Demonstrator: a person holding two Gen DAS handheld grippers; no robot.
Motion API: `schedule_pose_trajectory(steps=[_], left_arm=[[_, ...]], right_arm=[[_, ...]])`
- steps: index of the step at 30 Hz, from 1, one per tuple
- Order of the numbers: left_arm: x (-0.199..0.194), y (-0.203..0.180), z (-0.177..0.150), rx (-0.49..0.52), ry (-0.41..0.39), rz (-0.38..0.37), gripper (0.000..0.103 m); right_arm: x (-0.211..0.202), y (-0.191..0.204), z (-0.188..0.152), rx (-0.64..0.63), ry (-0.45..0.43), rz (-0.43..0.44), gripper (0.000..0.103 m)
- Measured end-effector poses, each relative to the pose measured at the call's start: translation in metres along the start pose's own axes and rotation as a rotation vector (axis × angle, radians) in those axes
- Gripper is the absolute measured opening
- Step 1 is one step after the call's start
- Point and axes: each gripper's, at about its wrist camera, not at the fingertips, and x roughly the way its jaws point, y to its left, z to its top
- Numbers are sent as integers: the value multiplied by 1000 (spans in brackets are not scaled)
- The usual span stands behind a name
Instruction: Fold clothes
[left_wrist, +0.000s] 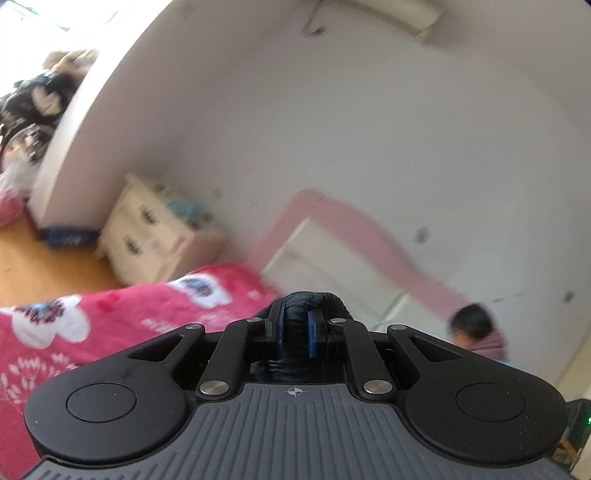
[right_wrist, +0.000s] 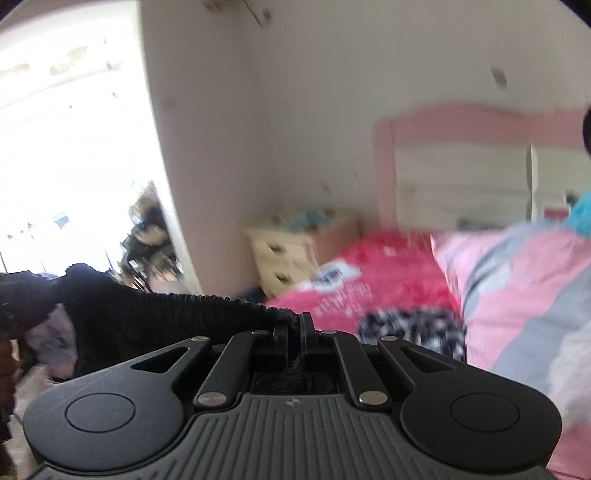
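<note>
A black garment with a gathered, elastic-looking edge is held up in the air by both grippers. In the left wrist view my left gripper (left_wrist: 294, 320) is shut on a bunched fold of the black garment (left_wrist: 306, 300). In the right wrist view my right gripper (right_wrist: 293, 325) is shut on the other end of the black garment (right_wrist: 147, 310), whose ruffled edge runs away to the left, where the left gripper's dark body shows at the frame edge. Both views are blurred by motion.
A bed with a red flowered blanket (left_wrist: 74, 325) (right_wrist: 369, 280) lies below. A pink and grey quilt (right_wrist: 524, 295) and a black-and-white patterned cloth (right_wrist: 410, 325) lie on it. A cream bedside cabinet (left_wrist: 147, 236) (right_wrist: 284, 254) and pink headboard (right_wrist: 461, 122) stand behind. A person's head (left_wrist: 474, 325) shows at right.
</note>
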Motion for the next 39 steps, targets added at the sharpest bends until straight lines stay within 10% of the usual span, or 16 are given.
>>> schedule_pose_trajectory(steps=[8,19,24,29,34,39], left_arm=[[102,76,-39,6,85,172,10],[208,133,-77,100,188,333,10],[255,166,-109,130,373,432,18],[258,187,-124,87,464,477,49],[228,180,-104,31,360,476,59],[200,147,-93,156,352,376,59]], right_arm=[[176,-20,-45,-49,154,-85,6],[319,-45,-91,-29,294,-136,6],[382,-58,-132,-46,460,-119,8],[390,-75,-142,17,477,-112,53],[358,-95,-124,149,381,-71,57],[315,-69,-118,-54,298,17,61]])
